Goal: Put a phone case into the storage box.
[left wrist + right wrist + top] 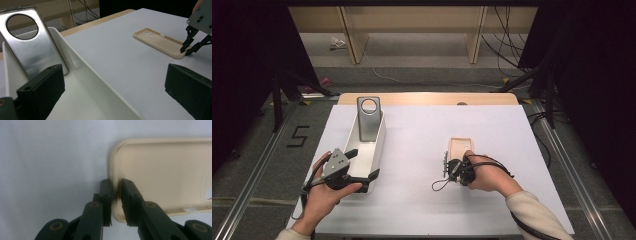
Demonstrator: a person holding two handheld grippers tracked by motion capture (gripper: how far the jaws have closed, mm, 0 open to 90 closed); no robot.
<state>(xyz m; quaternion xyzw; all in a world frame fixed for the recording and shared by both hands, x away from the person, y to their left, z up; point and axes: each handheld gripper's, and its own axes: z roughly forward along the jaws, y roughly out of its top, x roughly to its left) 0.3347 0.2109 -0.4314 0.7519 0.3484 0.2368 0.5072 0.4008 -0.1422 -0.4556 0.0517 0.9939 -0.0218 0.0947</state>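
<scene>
Right tool point(116, 185): jaws nearly shut, straddling the short end wall of the beige phone case point(165, 172), one jaw outside, one inside; pinching that rim, by the look of it. Sitting right of centre in the high view point(455, 167), at the near end of the case point(460, 147).

Left tool point(362, 165): jaws standing wide apart, gripping nothing, hovering at the near end of the white tray point(379, 137), lower left of the high view.

Step in hand, judged: securing the grip on the case rim before lifting. Next move calling for a firm pinch on the thin wall and a level lift, likely toward the tray.

Phone case: lying flat on the white worktop point(422, 150), open side up, pale beige, rounded corners, low rim all round, camera cut-outs at the far end point(147, 32). Probably soft and flexing under the pinch.

Tray: long, narrow, with a silver phone-back plate point(30, 42) leaning upright against the far end, round hole near its top.
</scene>
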